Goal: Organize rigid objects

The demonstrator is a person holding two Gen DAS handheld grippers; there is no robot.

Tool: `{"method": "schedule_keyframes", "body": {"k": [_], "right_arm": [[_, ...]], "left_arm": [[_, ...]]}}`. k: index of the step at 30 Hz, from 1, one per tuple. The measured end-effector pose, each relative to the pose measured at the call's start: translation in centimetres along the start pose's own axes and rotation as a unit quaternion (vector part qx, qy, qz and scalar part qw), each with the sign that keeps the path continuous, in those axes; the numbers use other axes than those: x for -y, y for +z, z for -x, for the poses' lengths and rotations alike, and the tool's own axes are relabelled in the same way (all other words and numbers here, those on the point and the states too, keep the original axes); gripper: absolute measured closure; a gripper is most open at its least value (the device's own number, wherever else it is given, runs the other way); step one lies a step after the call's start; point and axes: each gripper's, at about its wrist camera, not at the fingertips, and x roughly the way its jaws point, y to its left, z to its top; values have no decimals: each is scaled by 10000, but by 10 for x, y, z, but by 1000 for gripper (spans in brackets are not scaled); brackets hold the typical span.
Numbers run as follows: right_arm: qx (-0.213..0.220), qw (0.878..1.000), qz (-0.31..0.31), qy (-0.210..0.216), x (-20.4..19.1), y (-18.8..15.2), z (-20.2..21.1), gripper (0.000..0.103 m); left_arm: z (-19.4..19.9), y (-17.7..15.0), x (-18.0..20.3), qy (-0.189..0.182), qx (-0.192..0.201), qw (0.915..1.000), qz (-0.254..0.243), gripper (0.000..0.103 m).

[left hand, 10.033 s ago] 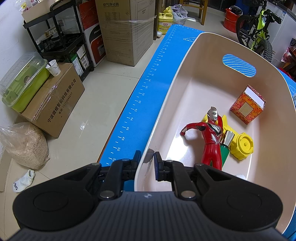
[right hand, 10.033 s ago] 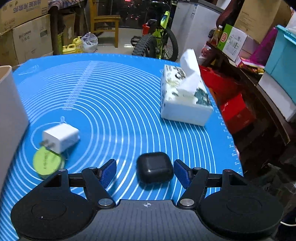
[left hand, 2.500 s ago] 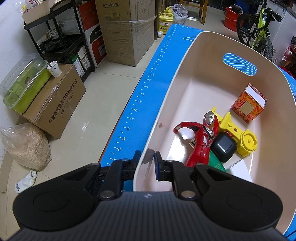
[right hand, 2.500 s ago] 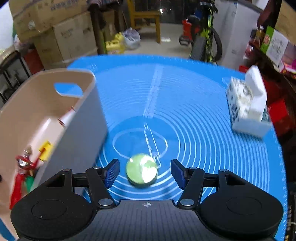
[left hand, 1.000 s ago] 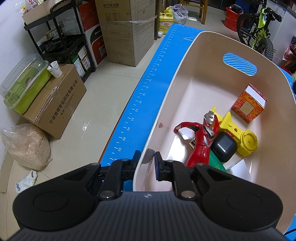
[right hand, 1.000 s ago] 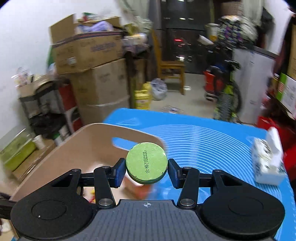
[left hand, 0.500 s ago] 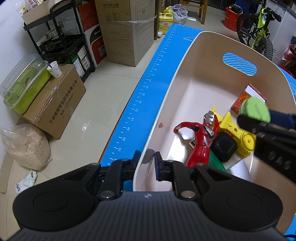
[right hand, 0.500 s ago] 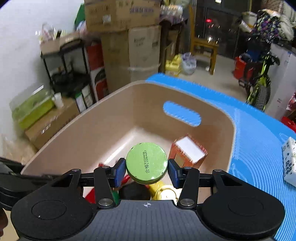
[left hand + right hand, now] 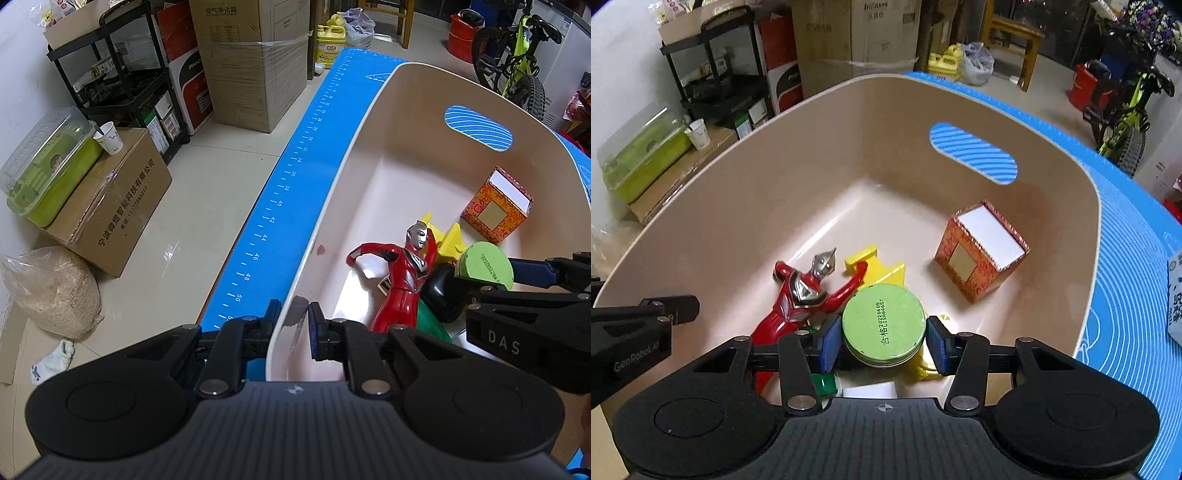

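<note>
A beige bin (image 9: 354,173) (image 9: 738,206) stands on the blue mat (image 9: 295,177). My left gripper (image 9: 292,325) is shut on the bin's near rim. My right gripper (image 9: 883,341) is shut on a round green tin (image 9: 882,325) and holds it low inside the bin, over the toys; the tin also shows in the left wrist view (image 9: 484,264). In the bin lie a red hero figure (image 9: 801,291) (image 9: 402,273), a yellow toy (image 9: 875,267), a black earbud case (image 9: 443,291), a red patterned box (image 9: 980,254) (image 9: 495,205) and a white charger (image 9: 871,389).
Left of the mat is floor with cardboard boxes (image 9: 110,206), a black shelf rack (image 9: 122,85), a green lidded container (image 9: 48,173) and a sack (image 9: 48,291). A bicycle (image 9: 517,62) stands behind. A tissue pack (image 9: 1174,295) lies on the mat right of the bin.
My right gripper has carried the green tin over the bin's rim and down into the bin, close above the toys. The left gripper has held the rim still.
</note>
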Motion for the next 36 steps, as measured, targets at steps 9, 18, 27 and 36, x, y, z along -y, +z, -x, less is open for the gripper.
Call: {"method": "schedule_keyframes", "body": {"k": [9,18,27,36], "right_arm": [[83,9999,68,-28,0,1,4,35],[316,9995,2,86,0,-2,22,32],[567,9977,-348,88,16,-3,49,27],[920,9937,-633,40,41,-9,97,19]], "left_arm": [[0,0,0,-12,-1,10000,4,86],[-1,0,1,18,1,10000,-4,85],[15,0,7,91,353,9992,-144,31],[52,4,32,76,890,9951,-415,24]]}}
